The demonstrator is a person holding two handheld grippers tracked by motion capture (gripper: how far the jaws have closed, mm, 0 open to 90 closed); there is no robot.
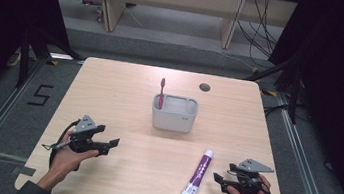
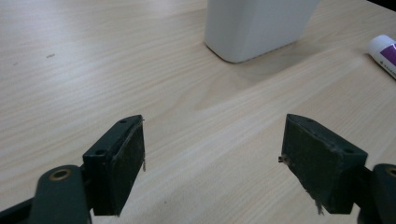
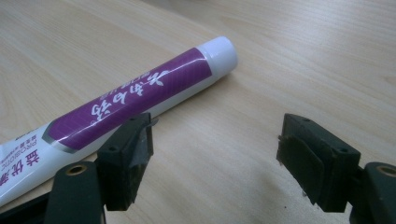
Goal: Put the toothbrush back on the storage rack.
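- A black figure "5" is marked on the grey floor, at about nine o'clock from the table.
- The toothpaste tube bears white brush-style East Asian characters on its purple band; they are too stylised to read surely.
- The tube's white end, toward seven o'clock in the right gripper view, carries small purple print, too blurred to read.

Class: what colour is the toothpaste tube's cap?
White, on the toothpaste tube; clearest in the right gripper view.
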